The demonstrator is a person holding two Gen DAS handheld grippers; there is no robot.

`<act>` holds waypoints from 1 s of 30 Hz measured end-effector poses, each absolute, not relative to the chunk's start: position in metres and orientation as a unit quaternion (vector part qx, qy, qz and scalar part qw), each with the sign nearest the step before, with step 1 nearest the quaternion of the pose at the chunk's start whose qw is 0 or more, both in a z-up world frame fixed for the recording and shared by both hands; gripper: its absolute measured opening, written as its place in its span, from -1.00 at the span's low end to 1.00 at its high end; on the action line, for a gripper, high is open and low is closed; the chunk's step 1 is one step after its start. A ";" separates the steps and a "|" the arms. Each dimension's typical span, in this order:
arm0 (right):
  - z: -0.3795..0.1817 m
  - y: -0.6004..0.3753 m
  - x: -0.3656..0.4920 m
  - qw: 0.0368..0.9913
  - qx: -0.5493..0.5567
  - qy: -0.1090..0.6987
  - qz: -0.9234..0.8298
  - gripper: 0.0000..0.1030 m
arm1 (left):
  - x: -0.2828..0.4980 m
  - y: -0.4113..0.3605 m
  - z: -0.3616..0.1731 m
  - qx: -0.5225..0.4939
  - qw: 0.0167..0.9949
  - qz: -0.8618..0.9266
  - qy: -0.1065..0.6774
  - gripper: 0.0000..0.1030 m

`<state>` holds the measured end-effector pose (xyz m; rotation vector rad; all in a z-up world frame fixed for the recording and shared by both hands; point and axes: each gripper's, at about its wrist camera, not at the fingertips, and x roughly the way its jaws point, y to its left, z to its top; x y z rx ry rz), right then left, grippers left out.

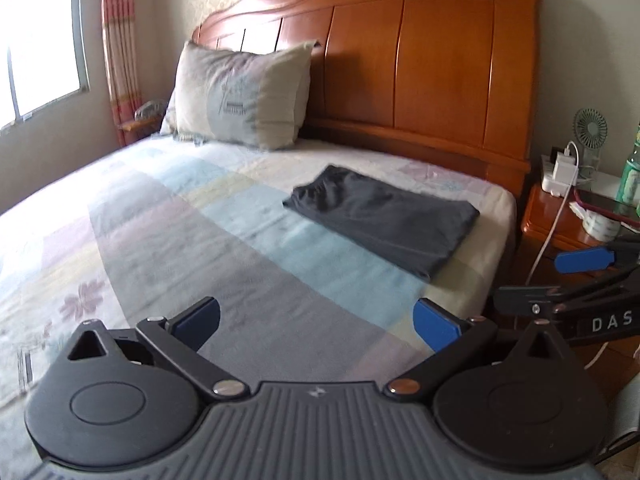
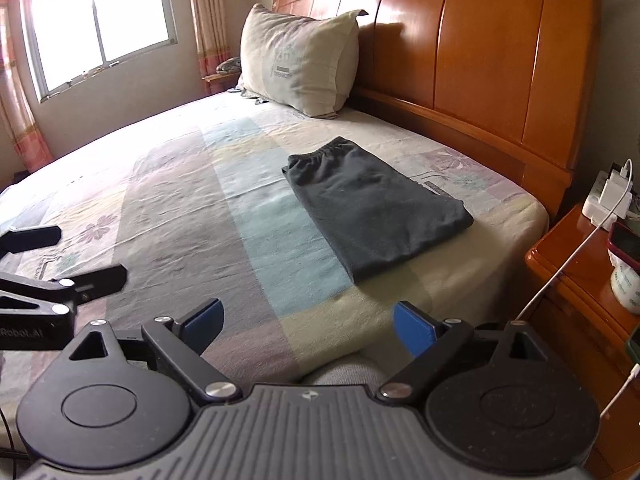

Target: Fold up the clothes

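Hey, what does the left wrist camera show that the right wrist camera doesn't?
Only the left wrist view shows a small green fan and a green bottle on the nightstand, plus the right gripper from the side.

Only the right wrist view shows the whole window and the left gripper from the side.

Both show the folded dark shorts lying flat on the bed, the pillow against the wooden headboard, a white charger, and each camera's own gripper open and empty.
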<state>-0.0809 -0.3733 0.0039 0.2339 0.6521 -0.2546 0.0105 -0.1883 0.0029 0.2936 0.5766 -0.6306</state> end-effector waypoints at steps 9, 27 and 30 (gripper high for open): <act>0.006 -0.358 -0.105 0.933 0.104 0.315 -0.137 0.97 | -0.009 -0.184 -0.009 0.144 0.896 -0.283 0.311 0.99; -0.003 -0.345 -0.117 0.934 0.085 0.324 -0.124 1.00 | -0.018 -0.169 -0.029 0.104 0.880 -0.278 0.370 0.99; -0.004 -0.345 -0.116 0.933 0.084 0.327 -0.124 1.00 | -0.018 -0.169 -0.029 0.103 0.879 -0.279 0.373 0.99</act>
